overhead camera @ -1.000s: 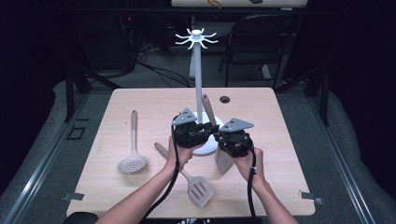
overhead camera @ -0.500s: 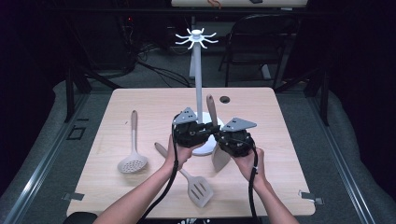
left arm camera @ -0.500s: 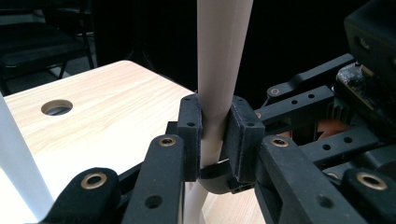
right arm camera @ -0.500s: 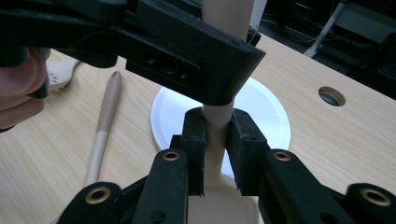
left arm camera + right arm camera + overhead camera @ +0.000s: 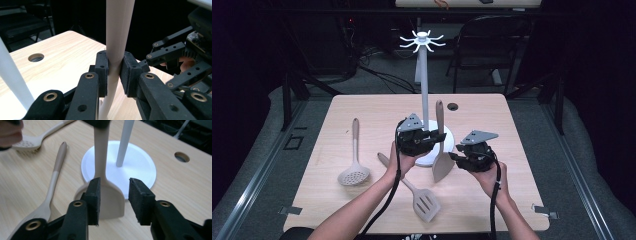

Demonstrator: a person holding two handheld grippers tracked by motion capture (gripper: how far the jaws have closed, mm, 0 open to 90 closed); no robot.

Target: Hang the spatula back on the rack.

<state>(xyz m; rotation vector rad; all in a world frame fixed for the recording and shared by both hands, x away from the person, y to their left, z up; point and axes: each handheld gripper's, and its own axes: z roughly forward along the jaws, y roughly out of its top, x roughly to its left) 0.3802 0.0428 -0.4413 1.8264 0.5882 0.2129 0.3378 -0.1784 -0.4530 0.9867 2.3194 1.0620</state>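
Note:
A beige solid spatula (image 5: 442,165) stands nearly upright in front of the white utensil rack's base (image 5: 450,139). My left gripper (image 5: 439,136) is shut on its handle (image 5: 117,37), with both pads pressing it. The rack's pole (image 5: 424,80) rises just behind, with hooks (image 5: 422,41) on top. My right gripper (image 5: 453,156) sits to the right of the blade (image 5: 111,200). Its jaws have just been opening and stand apart; the blade hangs just beyond the pads, untouched.
A beige skimmer (image 5: 353,172) lies on the table's left side and a slotted turner (image 5: 424,202) near the front edge. There is a cable hole (image 5: 453,106) behind the rack. A dark chair stands beyond the table.
My right gripper has let go of the spatula's blade and drawn back to the right, jaws now apart. The left gripper keeps the handle in the same place.

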